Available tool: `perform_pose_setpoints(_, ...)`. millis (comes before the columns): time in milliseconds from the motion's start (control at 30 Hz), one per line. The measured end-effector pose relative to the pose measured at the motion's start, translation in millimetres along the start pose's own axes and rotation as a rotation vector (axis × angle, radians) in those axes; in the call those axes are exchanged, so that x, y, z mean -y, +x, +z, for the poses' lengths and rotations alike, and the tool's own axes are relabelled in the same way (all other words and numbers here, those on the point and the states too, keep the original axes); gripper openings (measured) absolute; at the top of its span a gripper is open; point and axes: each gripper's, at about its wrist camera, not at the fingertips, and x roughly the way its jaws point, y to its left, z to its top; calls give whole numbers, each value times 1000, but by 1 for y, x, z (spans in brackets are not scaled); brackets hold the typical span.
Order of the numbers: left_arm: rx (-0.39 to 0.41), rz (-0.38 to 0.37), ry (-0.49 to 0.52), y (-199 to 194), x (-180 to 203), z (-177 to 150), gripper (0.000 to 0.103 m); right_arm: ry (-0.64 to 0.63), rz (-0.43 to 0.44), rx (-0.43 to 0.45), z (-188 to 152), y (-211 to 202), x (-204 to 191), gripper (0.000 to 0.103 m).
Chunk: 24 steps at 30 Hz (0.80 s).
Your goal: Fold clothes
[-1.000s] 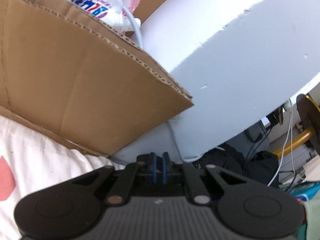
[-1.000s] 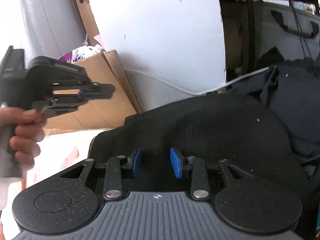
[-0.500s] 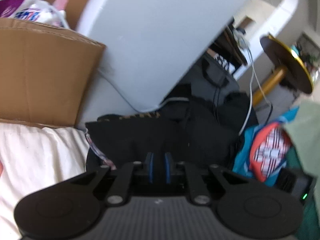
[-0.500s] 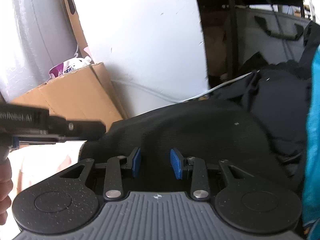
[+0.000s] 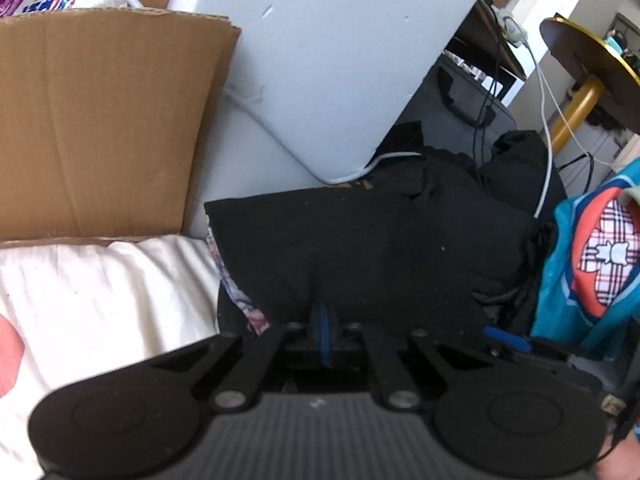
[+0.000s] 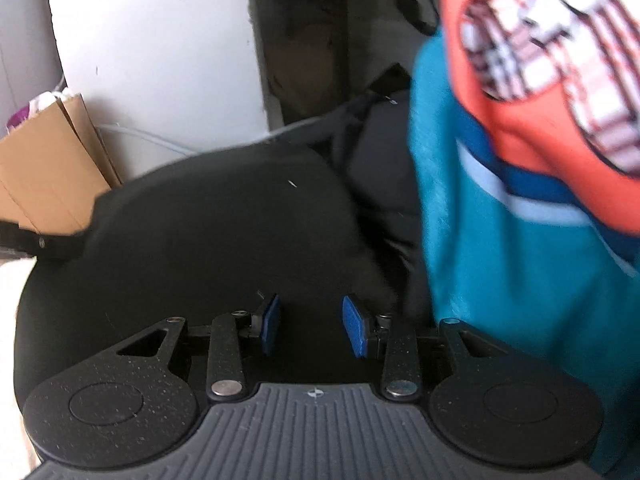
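A folded black garment (image 5: pixel 360 248) lies on top of a stack on the white bedding (image 5: pixel 100 296); it also shows in the right wrist view (image 6: pixel 208 232). My left gripper (image 5: pixel 325 334) is shut with its blue pads together at the garment's near edge; whether cloth is pinched is hidden. My right gripper (image 6: pixel 311 326) is open over the black garment, holding nothing. A teal and orange garment with a plaid patch (image 5: pixel 592 264) is at the right, and fills the right of the right wrist view (image 6: pixel 520 200), blurred.
A cardboard box (image 5: pixel 100 132) stands at the left by a white panel (image 5: pixel 340 60). A heap of dark clothes and bags (image 5: pixel 508 168) with white cables lies behind the stack. A round gold-legged table (image 5: pixel 588 64) is far right.
My left gripper swung right from the cardboard box and down to the black garment's edge. The right gripper moved right, bringing the teal and orange garment close into its view.
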Motion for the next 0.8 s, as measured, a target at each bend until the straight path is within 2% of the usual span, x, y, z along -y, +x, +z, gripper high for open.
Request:
perform_pose_setpoints(300,2,45,29,-12,9,0,2,5,-73,-59,-25,-16,16,42)
perform_pose_setpoints(400,36,37,39,-26,17,-1,6,21,-88,-60,-26,-26,13,42)
perform_pose_setpoints(533,60,19,28,-39,26,-13,8,30,-46,-26,-23,-37,7,42)
perform_pose_setpoints(633,57,16,54,-41,34,-25,9,29,-4,-15,-23,-40,-4,42)
perform_pose_setpoints(667,53,18,68,-40,37,-28,13,18,11,-11,-24,-39,-9,42)
perform_pose_setpoints(800,36,20,82,-34,37,-39,13,22,56,-46,-30,-30,-16,42)
